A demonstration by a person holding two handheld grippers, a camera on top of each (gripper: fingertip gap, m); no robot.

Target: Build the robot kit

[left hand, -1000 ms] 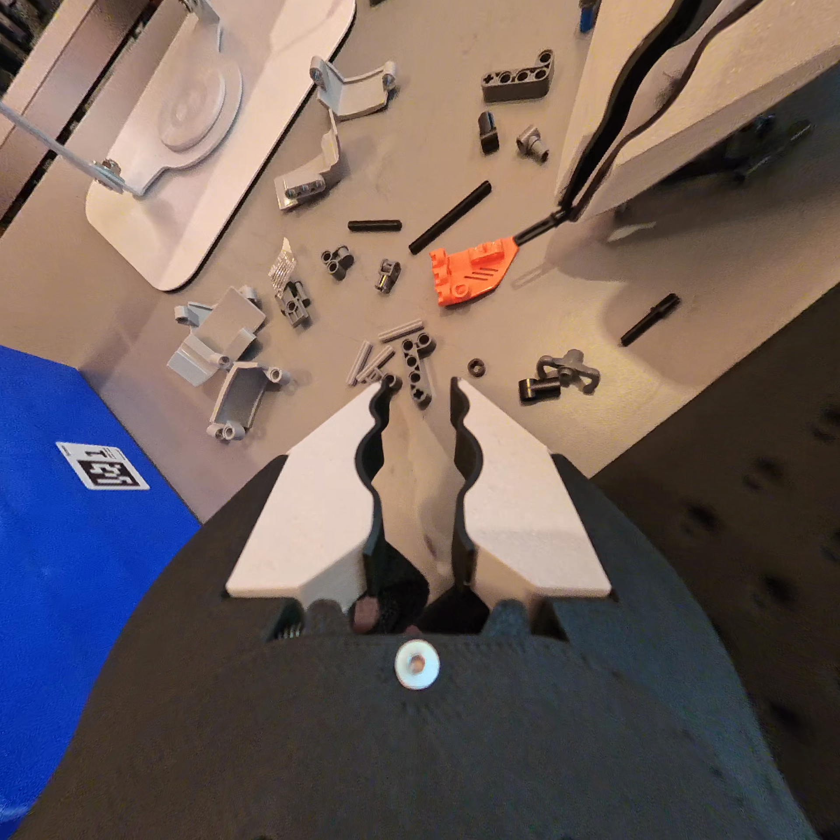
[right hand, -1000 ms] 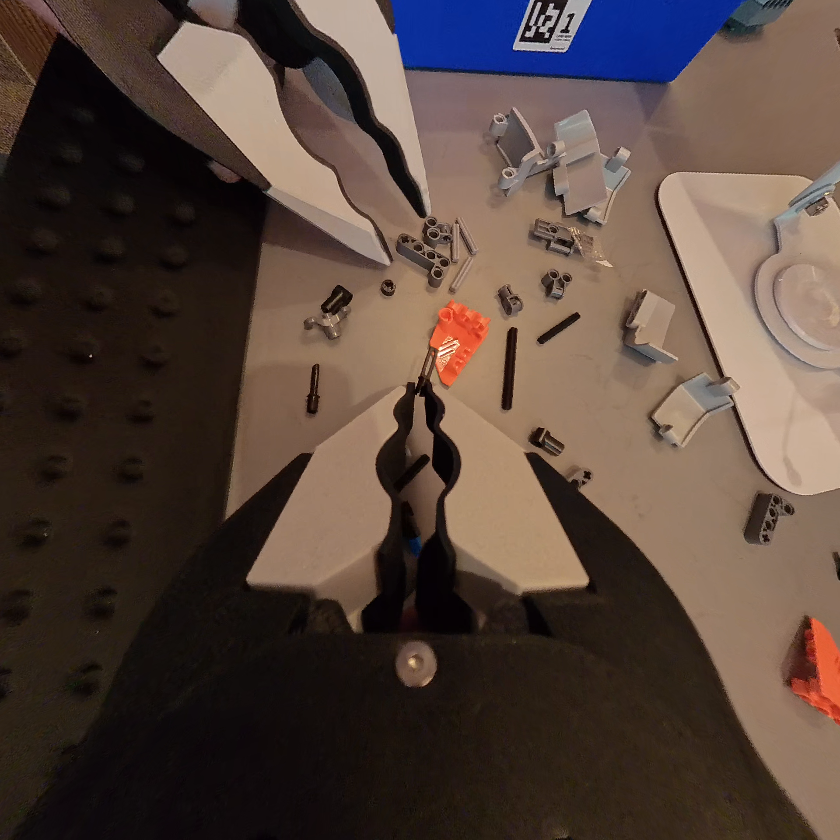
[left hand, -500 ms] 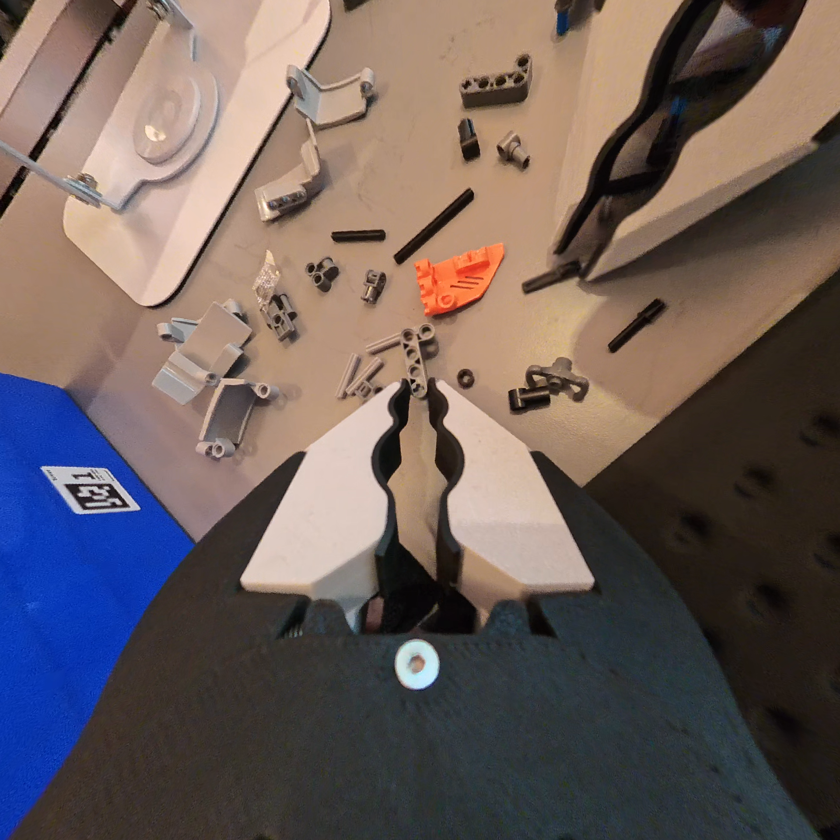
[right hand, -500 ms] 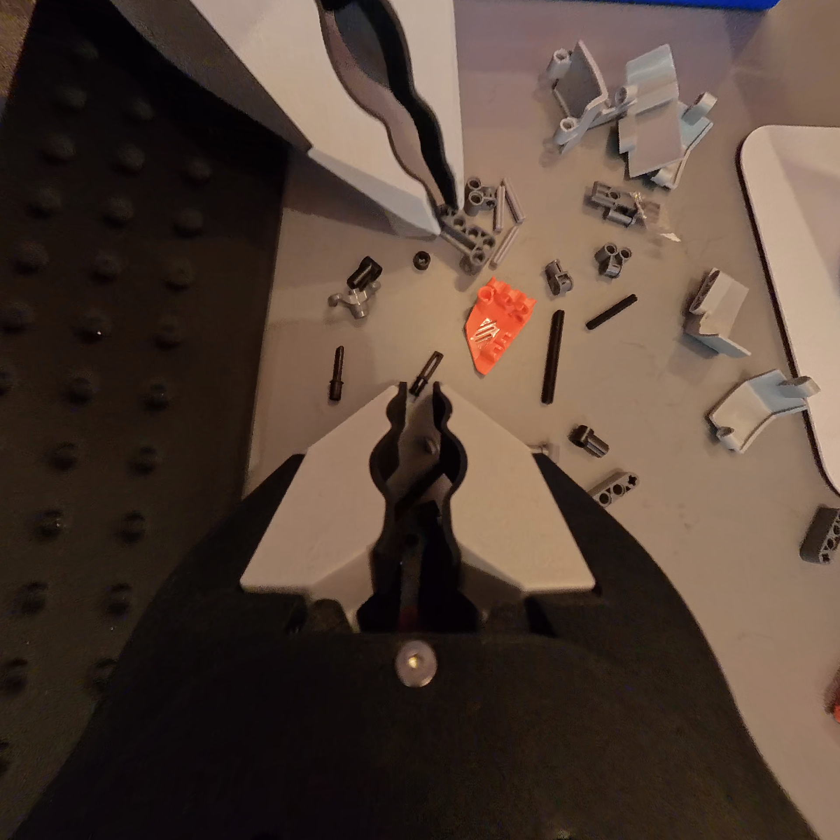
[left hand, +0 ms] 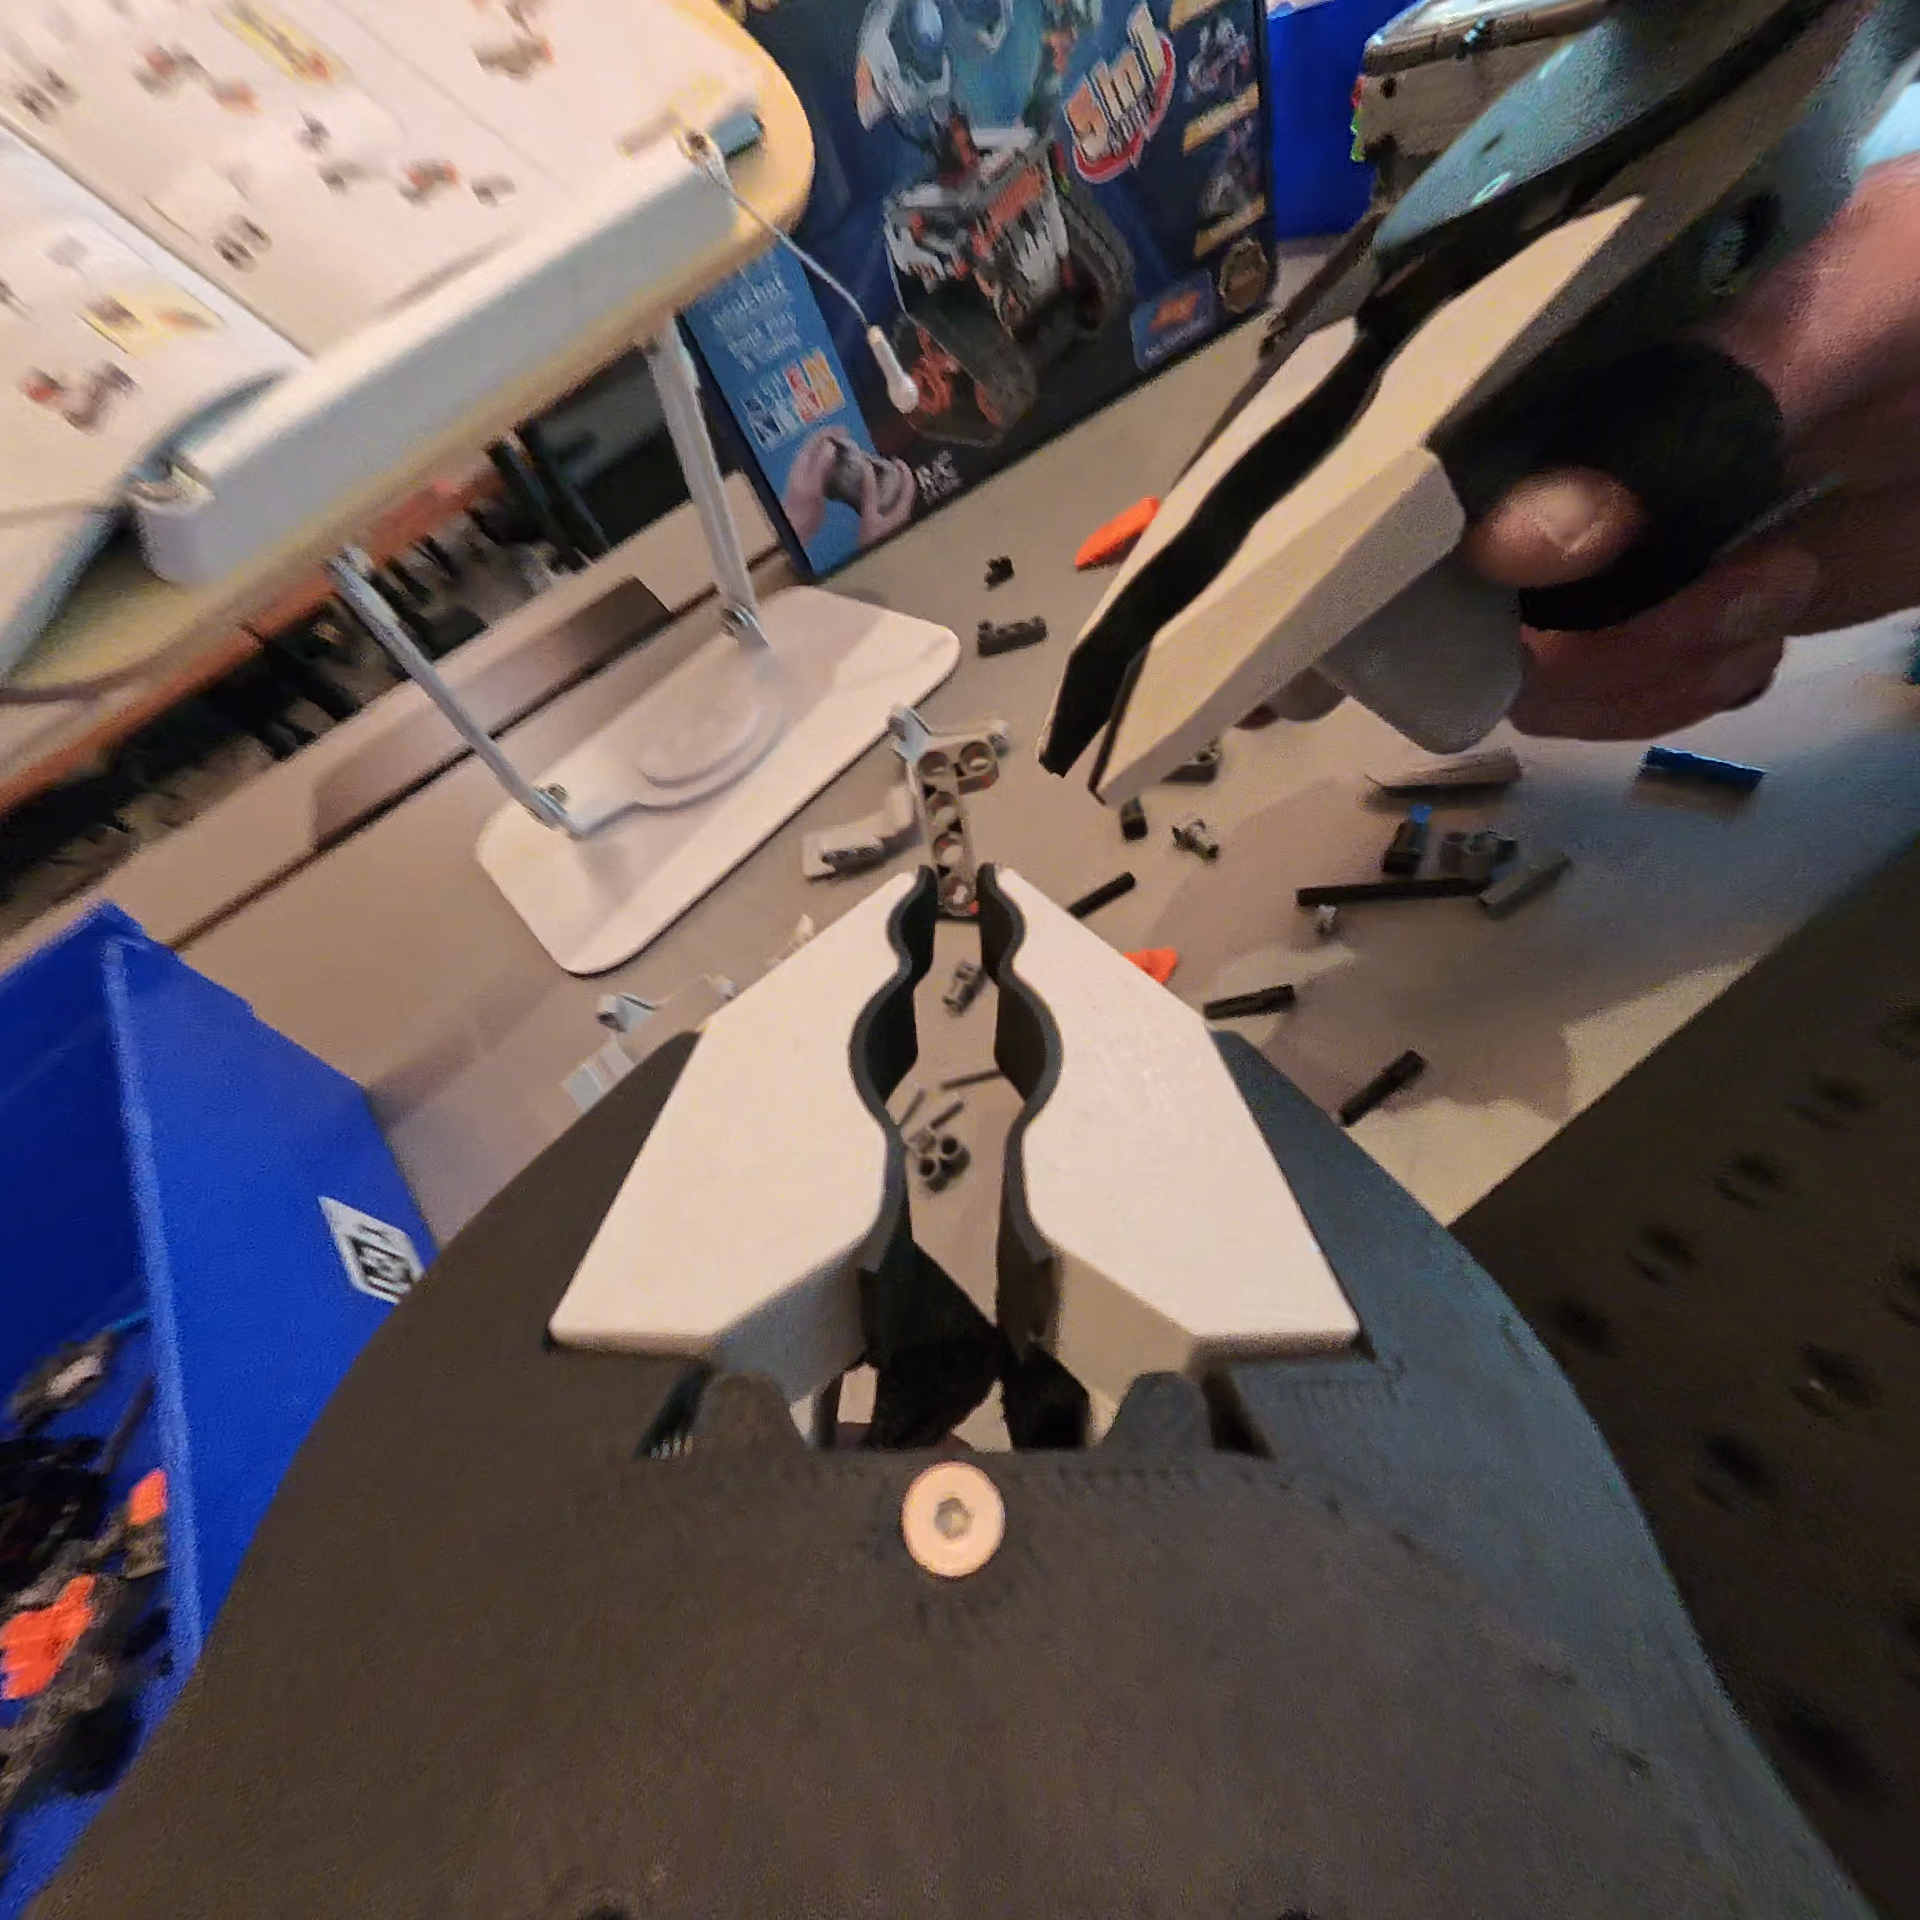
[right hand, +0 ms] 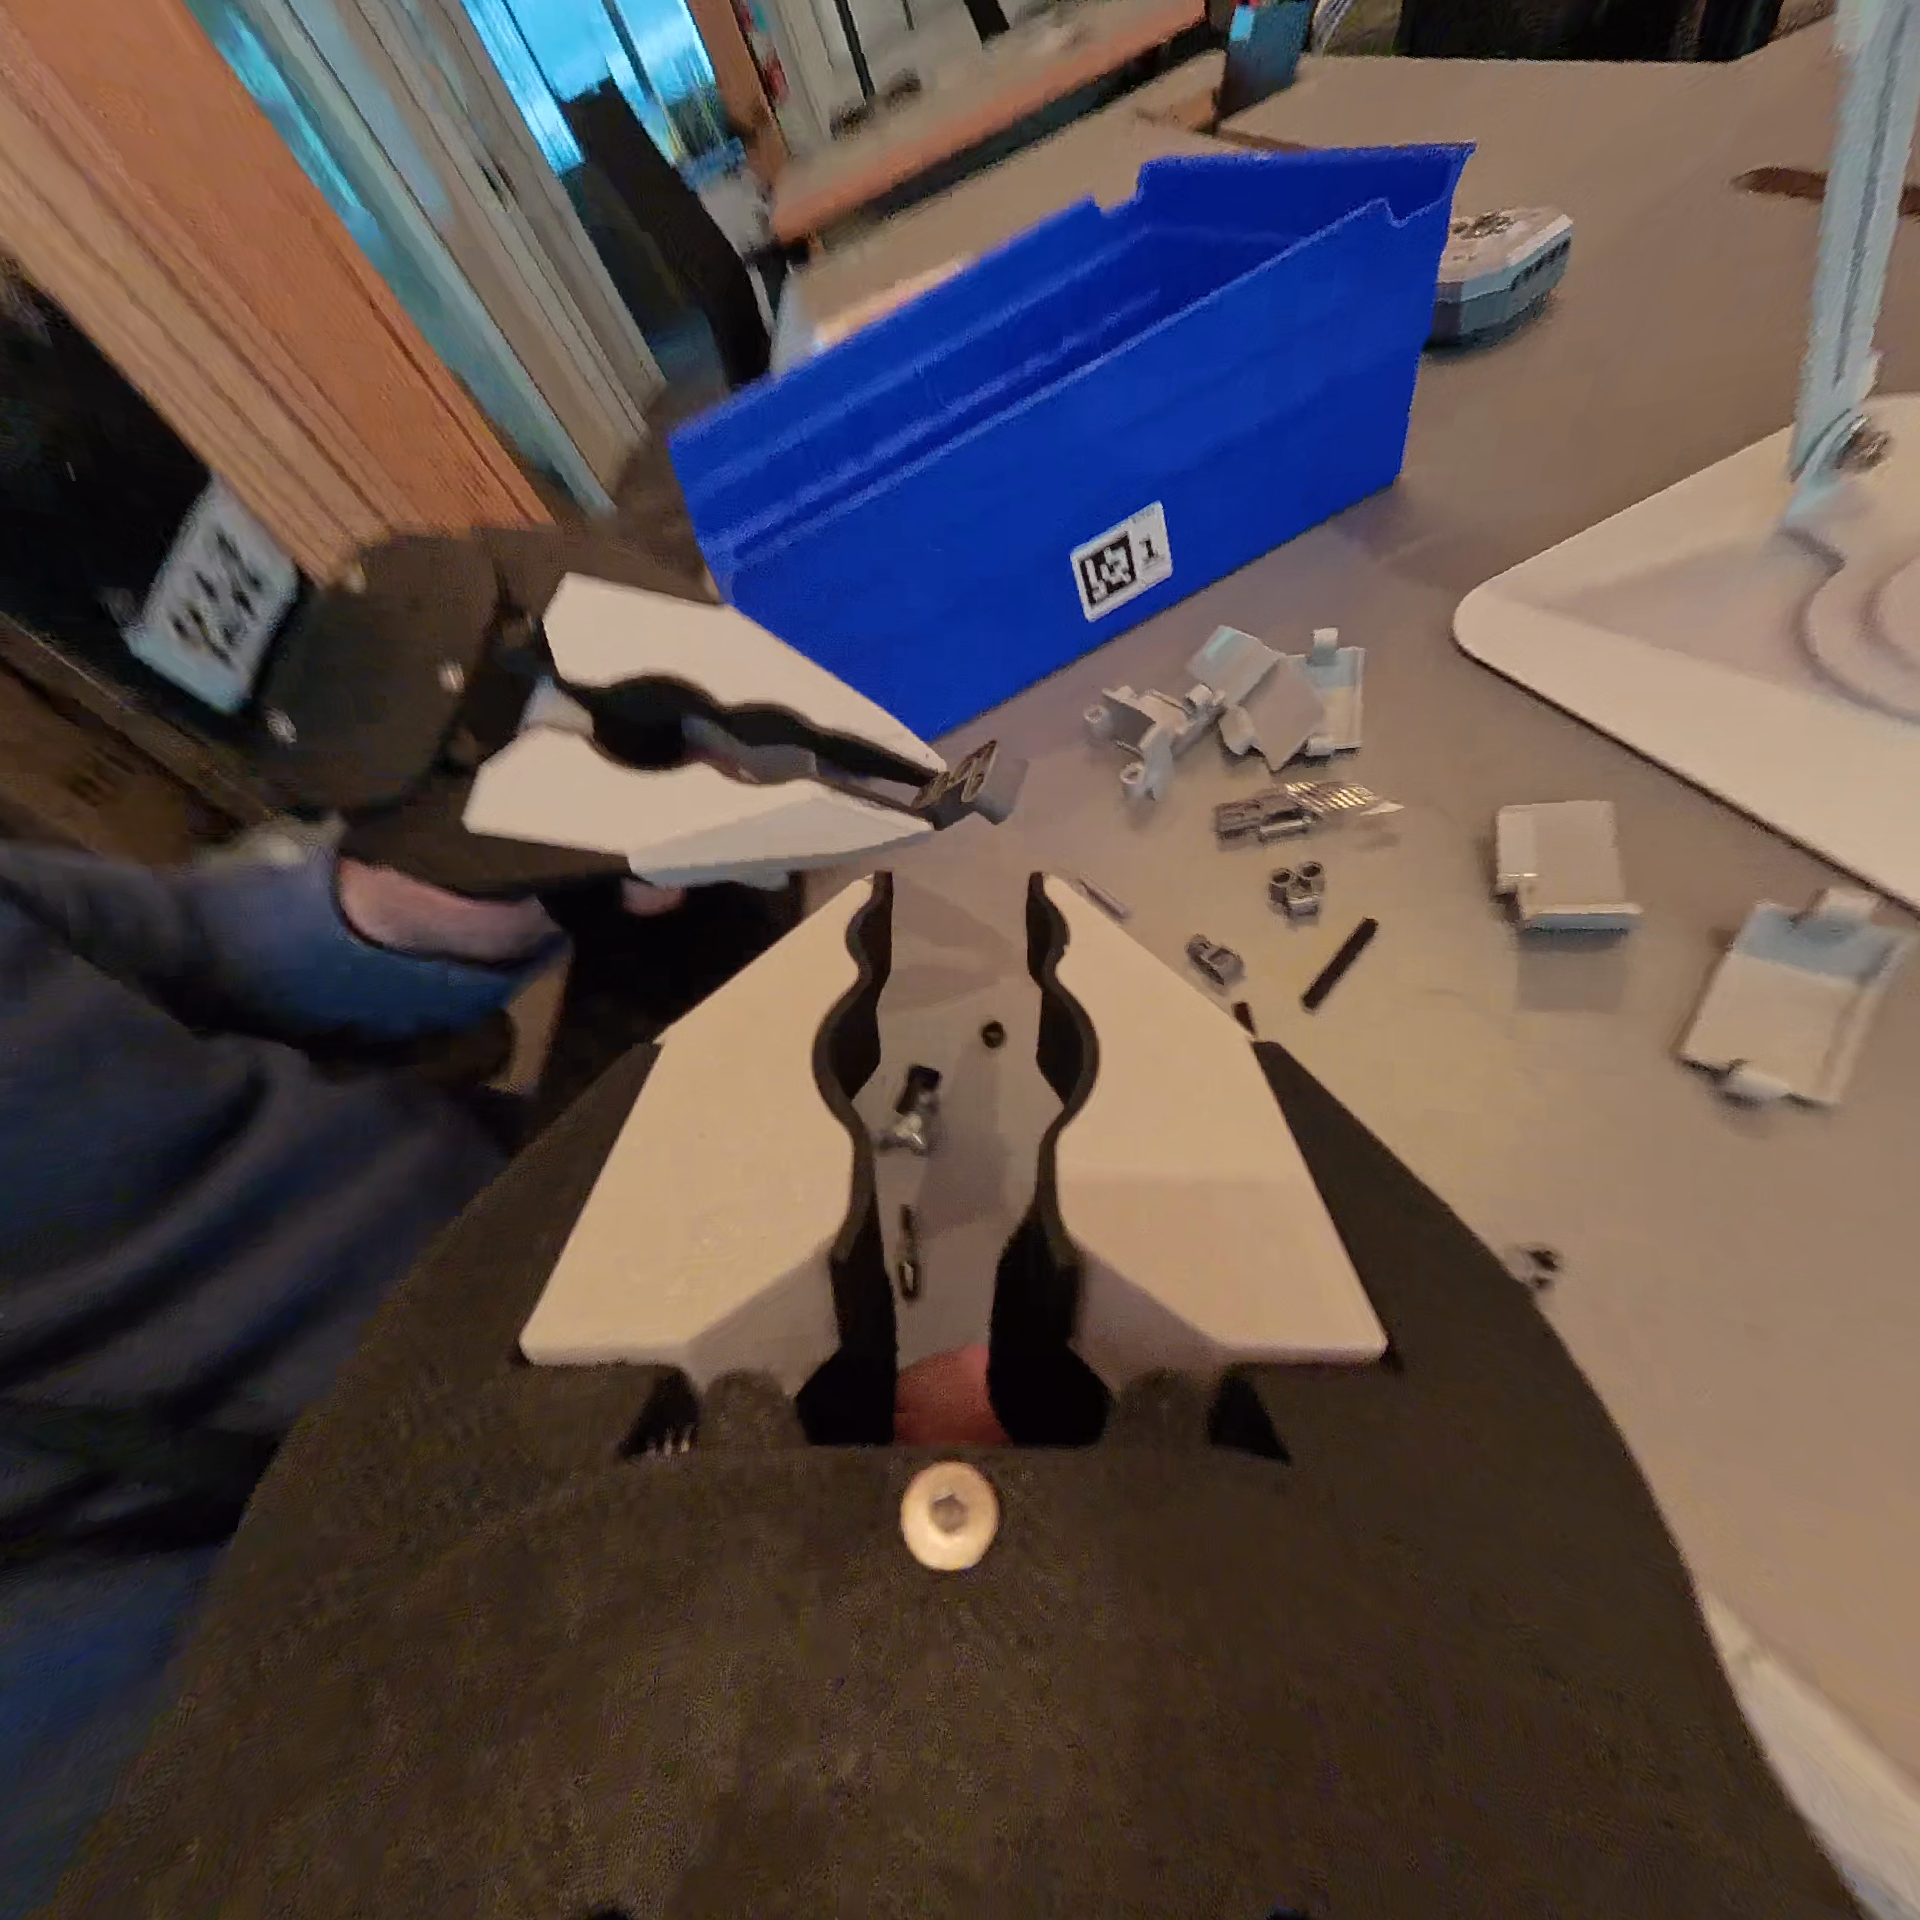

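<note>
Grey beam (left hand: 951,821) is pinched in left claw (left hand: 954,896), lifted above desk (left hand: 1455,997); right claw (right hand: 956,904), spread and empty, hovers just beside beam.

Counted on the grey table

One blue plastic bin (right hand: 1049,436), one white stand base (left hand: 727,748), two white-fingered grippers, one printed toy box (left hand: 1039,208).
</note>
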